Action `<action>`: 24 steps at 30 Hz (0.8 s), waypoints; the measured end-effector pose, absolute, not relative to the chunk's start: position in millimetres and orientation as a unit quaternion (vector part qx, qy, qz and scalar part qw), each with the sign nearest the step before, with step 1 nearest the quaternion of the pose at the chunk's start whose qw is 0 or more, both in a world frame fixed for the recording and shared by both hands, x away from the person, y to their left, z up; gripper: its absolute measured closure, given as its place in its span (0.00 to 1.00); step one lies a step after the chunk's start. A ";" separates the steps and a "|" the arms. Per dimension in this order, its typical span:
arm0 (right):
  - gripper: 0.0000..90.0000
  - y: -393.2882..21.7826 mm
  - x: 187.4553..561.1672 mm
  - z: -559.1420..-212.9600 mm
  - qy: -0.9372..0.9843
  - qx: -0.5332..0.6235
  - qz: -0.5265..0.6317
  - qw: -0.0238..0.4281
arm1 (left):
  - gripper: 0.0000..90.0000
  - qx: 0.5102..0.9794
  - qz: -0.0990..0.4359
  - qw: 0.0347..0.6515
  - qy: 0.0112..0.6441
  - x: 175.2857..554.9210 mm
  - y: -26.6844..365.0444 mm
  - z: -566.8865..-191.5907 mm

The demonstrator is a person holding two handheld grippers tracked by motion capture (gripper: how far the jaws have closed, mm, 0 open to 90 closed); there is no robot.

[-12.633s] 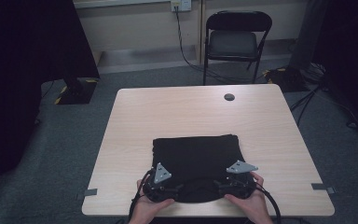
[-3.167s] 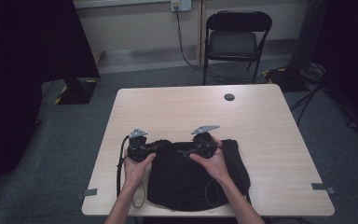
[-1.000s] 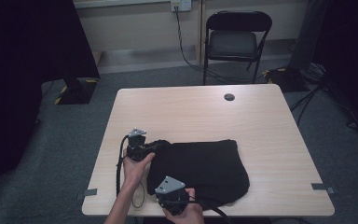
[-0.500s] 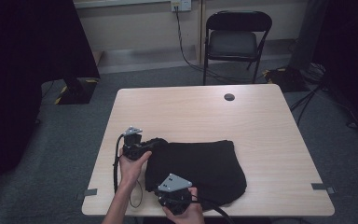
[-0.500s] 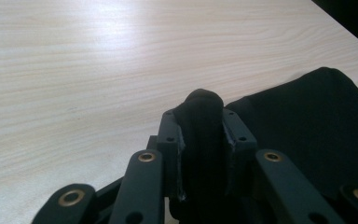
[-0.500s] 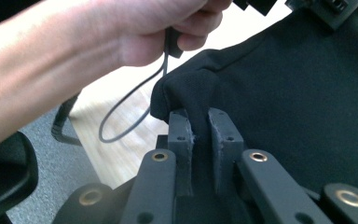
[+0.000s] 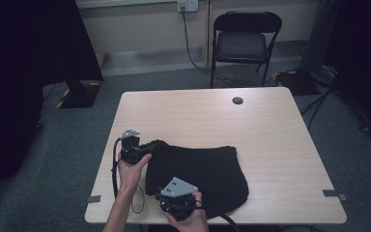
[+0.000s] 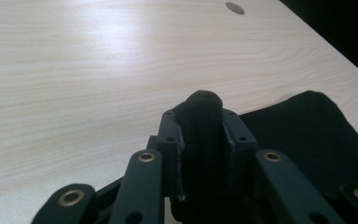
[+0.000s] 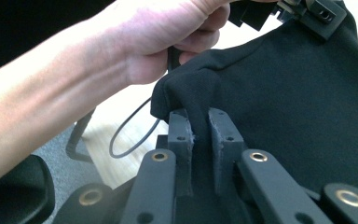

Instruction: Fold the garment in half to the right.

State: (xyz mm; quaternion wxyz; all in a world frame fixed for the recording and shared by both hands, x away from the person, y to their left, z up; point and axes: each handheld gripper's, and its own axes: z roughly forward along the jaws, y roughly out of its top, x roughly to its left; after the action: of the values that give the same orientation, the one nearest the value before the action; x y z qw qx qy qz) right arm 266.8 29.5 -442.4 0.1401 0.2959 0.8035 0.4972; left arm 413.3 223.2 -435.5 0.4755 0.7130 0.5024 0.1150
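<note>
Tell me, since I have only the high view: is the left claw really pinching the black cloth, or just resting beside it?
Observer: Pinching. In its own view a fold of the black cloth stands clamped between the left claw pads.
Operator: And the right claw near the table's front edge?
Observer: Its view shows the right claw shut on a bunched corner of the cloth.
Operator: Is that corner on the table?
Observer: No, it is raised, with bare table and a looped cable beneath it.

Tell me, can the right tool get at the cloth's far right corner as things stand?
Probably not yet: the right tool is clamped on the black cloth's near-left edge. That corner lies bare on the table, so releasing would free the way.
</note>
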 end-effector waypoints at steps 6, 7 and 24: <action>0.90 31.7 265.7 -436.7 0.799 0.293 0.507 0.140 | 0.81 0.708 0.119 0.480 0.504 410.3 227.6 -428.6; 0.90 32.0 265.1 -435.7 0.798 0.292 0.508 0.141 | 0.81 0.707 0.119 0.481 0.505 409.6 228.1 -427.5; 0.90 16.1 246.4 -416.8 0.776 0.289 0.539 0.157 | 0.81 0.716 0.131 0.482 0.488 395.9 212.3 -398.1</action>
State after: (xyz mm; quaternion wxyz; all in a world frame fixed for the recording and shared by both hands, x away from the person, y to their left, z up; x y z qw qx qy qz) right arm 246.4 16.1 -416.8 0.1571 0.2888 0.7756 0.5388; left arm 395.9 212.3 -398.1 0.4817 0.7158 0.4882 0.1313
